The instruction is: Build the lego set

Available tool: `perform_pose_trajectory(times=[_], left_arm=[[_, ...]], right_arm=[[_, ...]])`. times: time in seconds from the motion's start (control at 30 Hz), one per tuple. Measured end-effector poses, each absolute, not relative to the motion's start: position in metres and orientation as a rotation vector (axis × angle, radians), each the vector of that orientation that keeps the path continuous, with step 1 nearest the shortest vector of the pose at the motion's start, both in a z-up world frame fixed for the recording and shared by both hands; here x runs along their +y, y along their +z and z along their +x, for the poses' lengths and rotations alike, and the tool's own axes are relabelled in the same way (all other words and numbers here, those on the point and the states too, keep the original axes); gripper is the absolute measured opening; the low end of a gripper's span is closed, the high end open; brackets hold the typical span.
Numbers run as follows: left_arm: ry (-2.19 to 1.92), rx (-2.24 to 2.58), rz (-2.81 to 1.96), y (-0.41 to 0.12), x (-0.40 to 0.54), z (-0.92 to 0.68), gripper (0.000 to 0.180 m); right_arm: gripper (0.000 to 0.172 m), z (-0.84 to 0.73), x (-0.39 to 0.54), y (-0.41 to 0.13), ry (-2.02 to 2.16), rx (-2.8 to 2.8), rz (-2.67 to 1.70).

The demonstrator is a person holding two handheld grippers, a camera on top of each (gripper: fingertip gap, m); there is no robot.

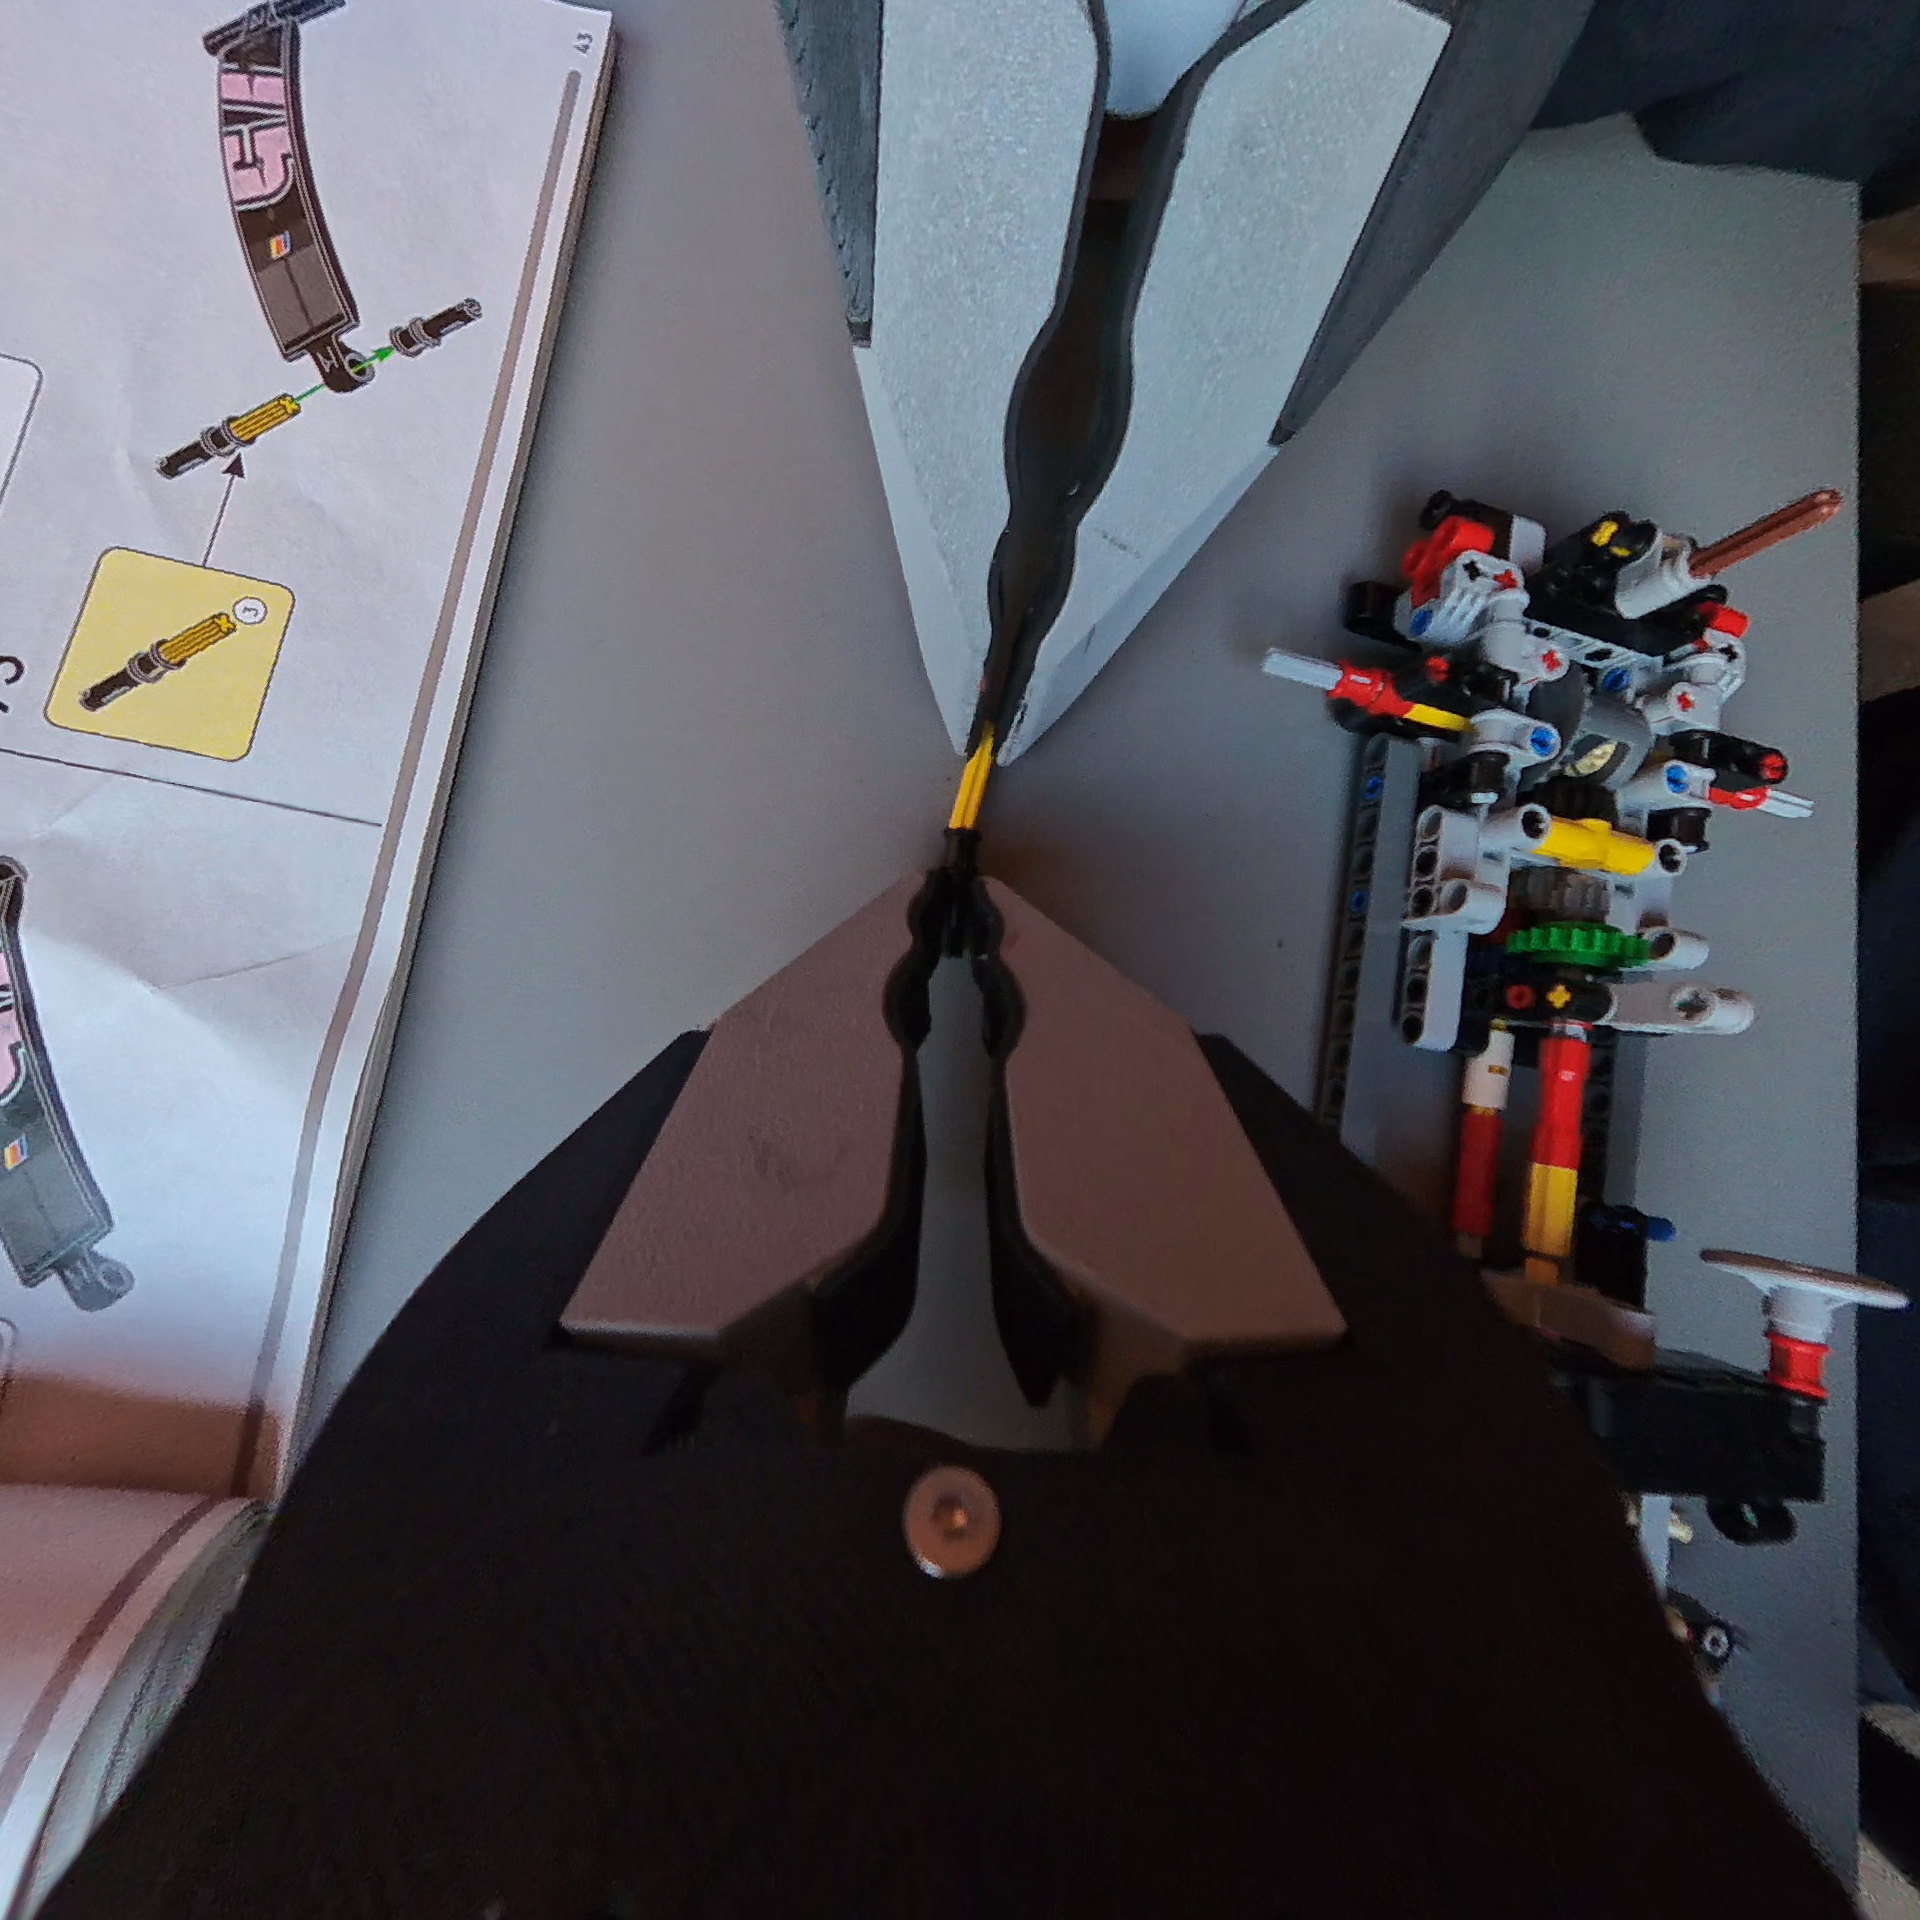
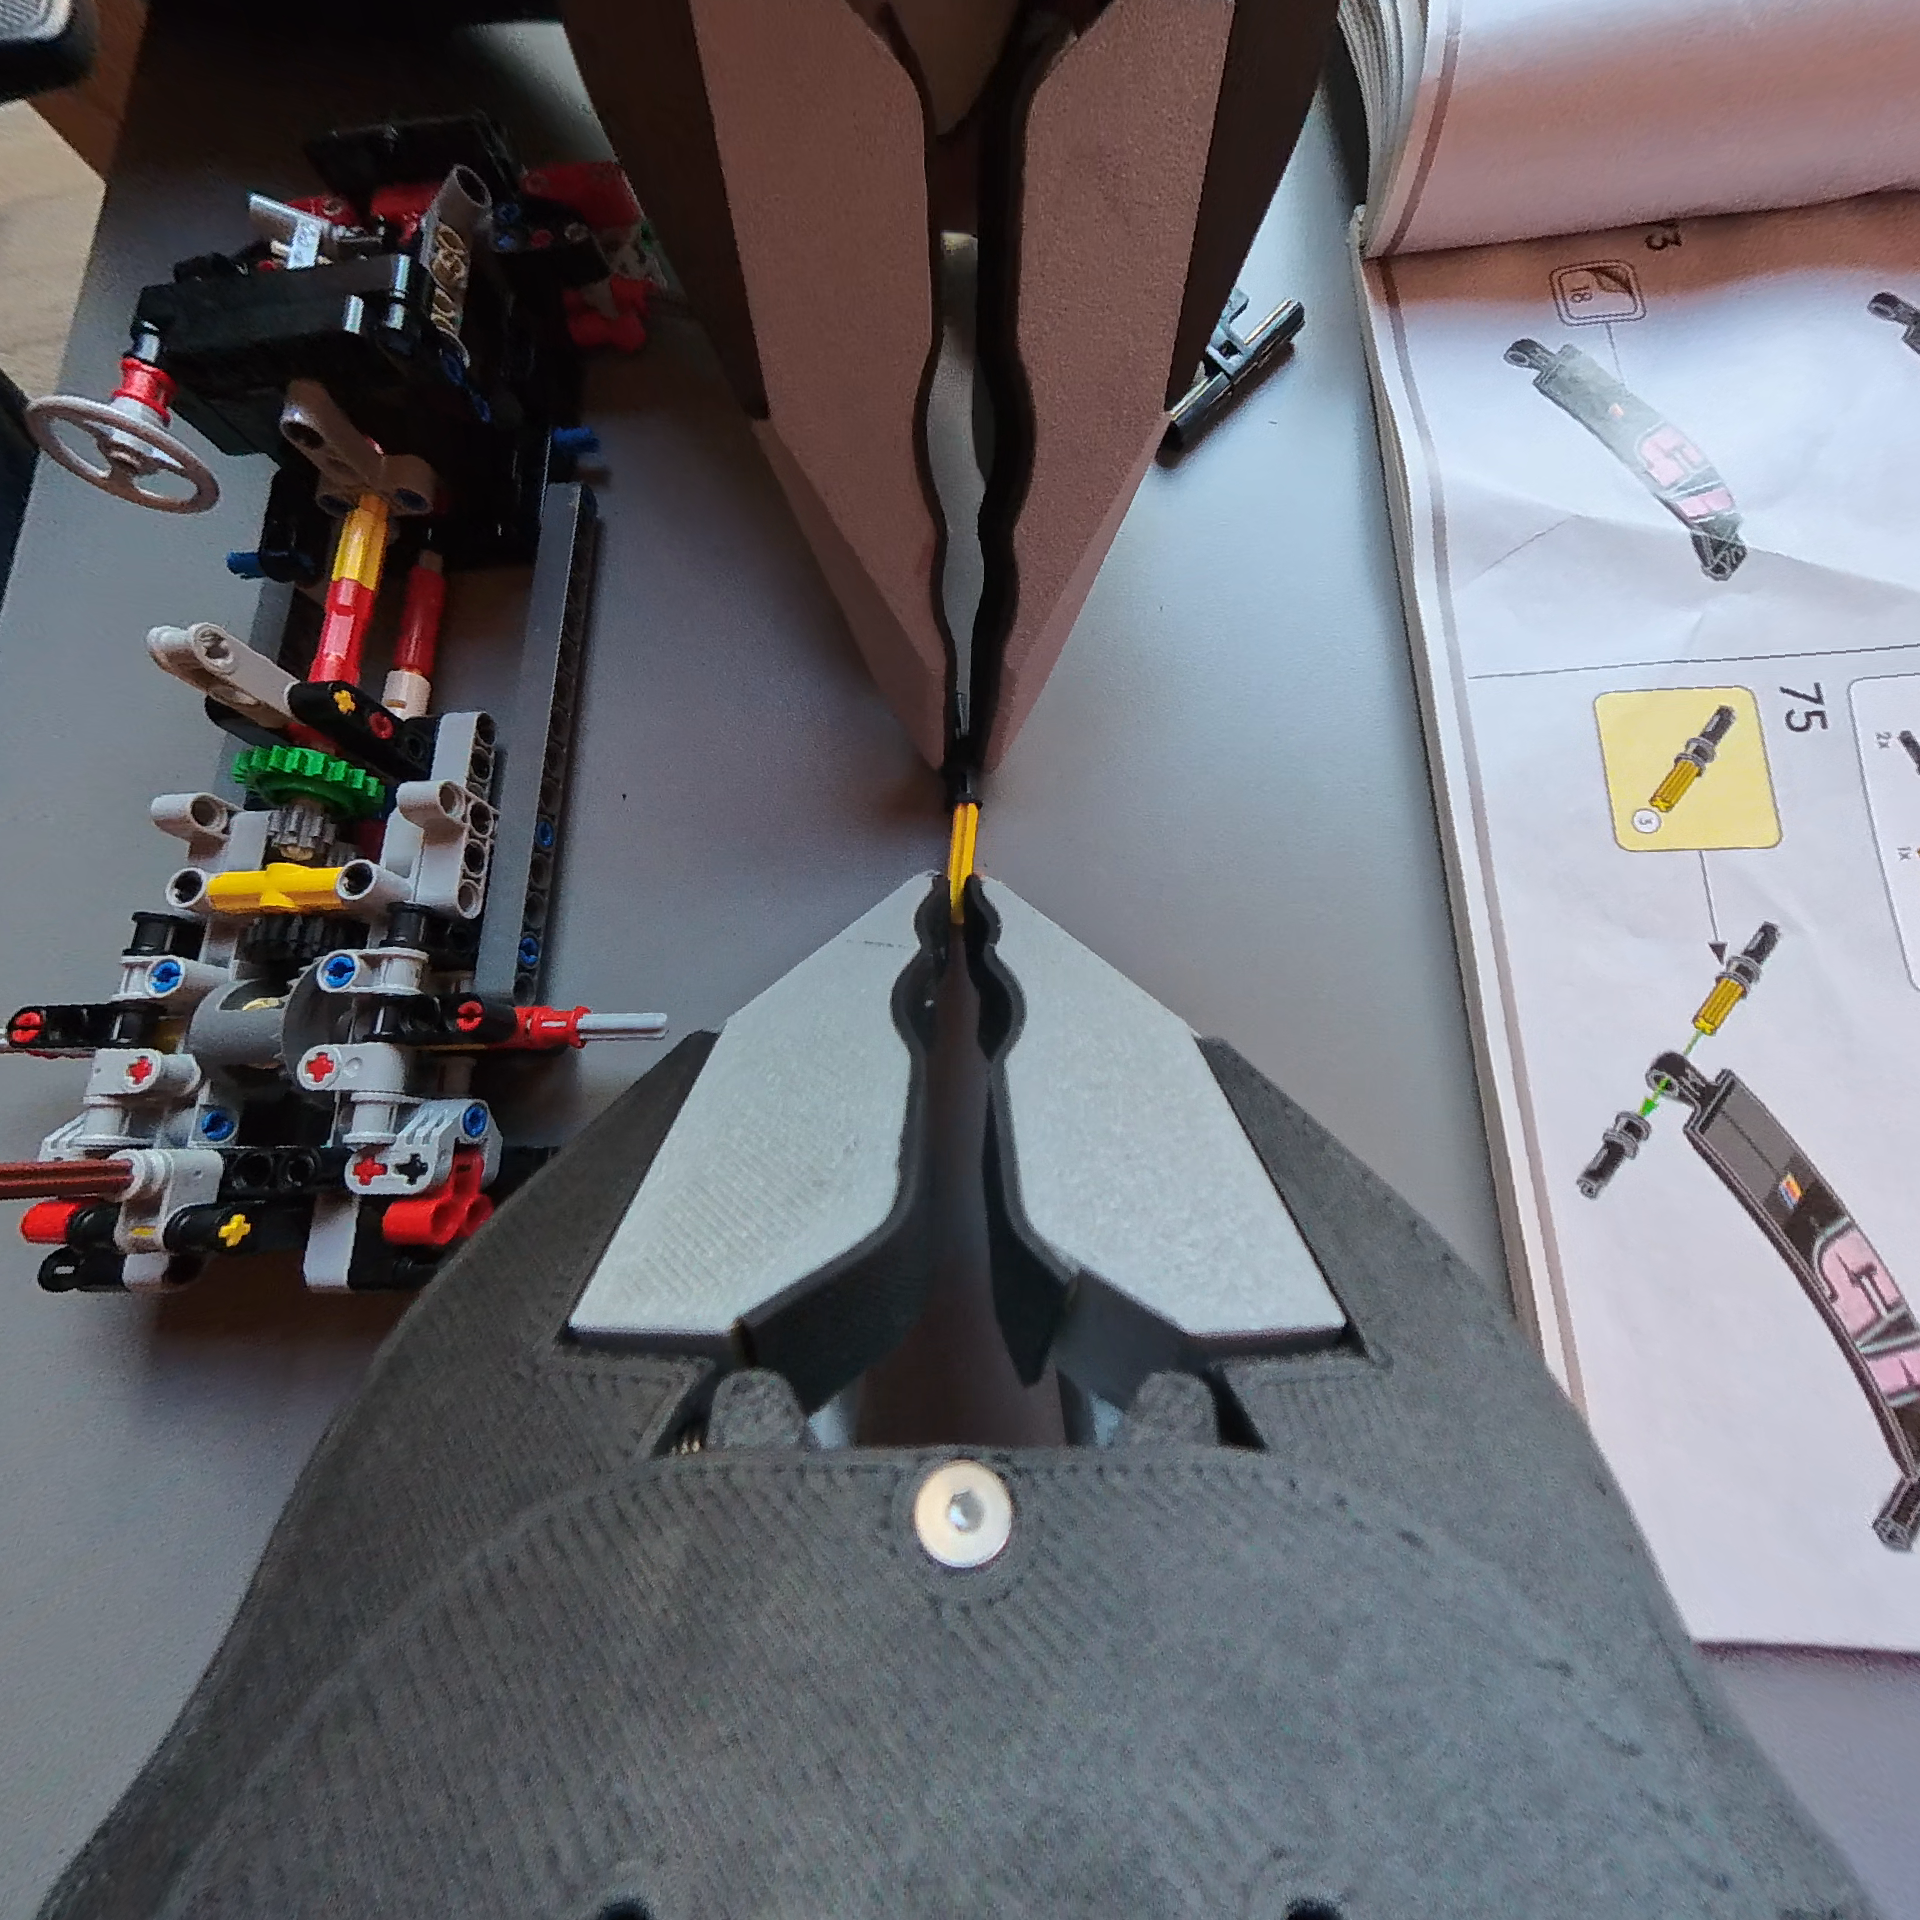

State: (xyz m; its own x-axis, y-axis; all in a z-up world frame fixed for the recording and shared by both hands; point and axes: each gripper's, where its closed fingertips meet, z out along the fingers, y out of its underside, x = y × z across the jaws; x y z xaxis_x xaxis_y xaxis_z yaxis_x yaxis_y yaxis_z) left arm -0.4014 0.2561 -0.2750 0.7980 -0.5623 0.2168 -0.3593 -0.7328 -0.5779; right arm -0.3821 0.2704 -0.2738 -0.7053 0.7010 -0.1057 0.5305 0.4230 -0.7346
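Left wrist view first: the left gripper (image 1: 961,914) is clenched on the black end of a small pin, a black connector (image 1: 958,883) with a yellow axle (image 1: 975,784) stuck out of it. Across from it the right gripper (image 1: 992,727), grey-fingered, comes in from the far side and pinches the yellow end. The little piece hangs between the two tips above the grey table (image 1: 675,727). An open instruction booklet (image 1: 260,623) lies to the left, a half-built brick model (image 1: 1538,831) to the right, well apart from the tips.

My worry from this side: each hold takes only the very end of the piece. If the two hands pull or twist out of line, the axle could slip from one pinch, or come out of the connector, and a part that small would bounce away on the table.

Right wrist view: the right gripper (image 2: 961,899) bites the yellow axle (image 2: 964,842) right at its fingertips, and the left gripper (image 2: 966,743) holds the black connector (image 2: 964,779) on the far side. The model (image 2: 312,831) now sits to the left, the booklet (image 2: 1714,831) to the right, and a loose black pin (image 2: 1236,358) lies far right beside the left gripper's body.

Seen from here the yellow end sits shallow in the pads, so a small sideways nudge looks enough to lose it. A dropped piece could roll under the booklet's edge or in among the model
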Motion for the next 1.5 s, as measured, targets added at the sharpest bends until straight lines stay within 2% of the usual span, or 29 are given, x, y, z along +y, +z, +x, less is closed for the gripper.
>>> perform_pose_trajectory(times=[0.57, 1.07, 1.2, 1.5], left_arm=[[-0.418, 1.014, -2.414, -0.2757, 0.2501, -0.4009, 0.002], [-0.44, 0.63, -2.536, -0.2751, 0.2505, -0.4, 0.003], [-0.429, 0.606, -2.556, -0.2749, 0.2515, -0.4014, 0.002], [-0.441, 0.734, -2.49, -0.2749, 0.2526, -0.4019, 0.002]], right_arm=[[0.001, -0.3825, 0.2629, -0.2741, 1.104, -2.484, -0.934], [0.001, -0.3857, 0.2627, -0.2746, 1.131, -2.436, -1.114], [0.001, -0.3884, 0.2641, -0.2747, 1.131, -2.411, -1.187], [0.001, -0.3871, 0.2619, -0.2747, 1.103, -2.441, -1.051]])
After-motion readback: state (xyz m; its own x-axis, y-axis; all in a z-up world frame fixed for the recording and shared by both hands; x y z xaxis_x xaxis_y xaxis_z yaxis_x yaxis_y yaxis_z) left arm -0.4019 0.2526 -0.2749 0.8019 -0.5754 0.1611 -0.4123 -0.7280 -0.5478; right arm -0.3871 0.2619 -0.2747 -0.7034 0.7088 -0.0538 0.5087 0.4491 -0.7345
